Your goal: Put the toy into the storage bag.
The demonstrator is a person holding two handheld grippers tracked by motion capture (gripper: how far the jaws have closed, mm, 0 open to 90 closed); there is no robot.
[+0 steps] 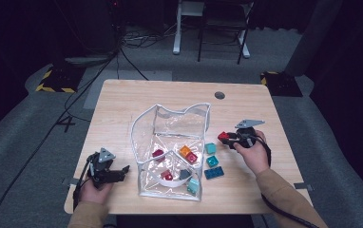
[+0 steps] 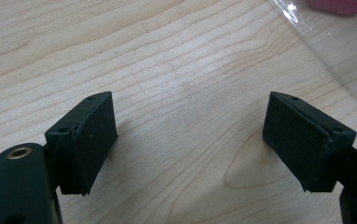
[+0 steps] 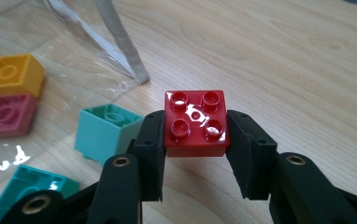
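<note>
Black pads of my right gripper (image 3: 196, 154) pinch the red brick (image 3: 196, 122) near the table's (image 1: 122, 102) right edge, left gripper (image 2: 190, 140) spread empty; a shallow side grip could let it twist free.

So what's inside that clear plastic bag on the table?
Toy bricks show through the clear plastic bag: an orange one, dark red ones, a grey piece, a teal block. Glare and folds may hide more.
</note>
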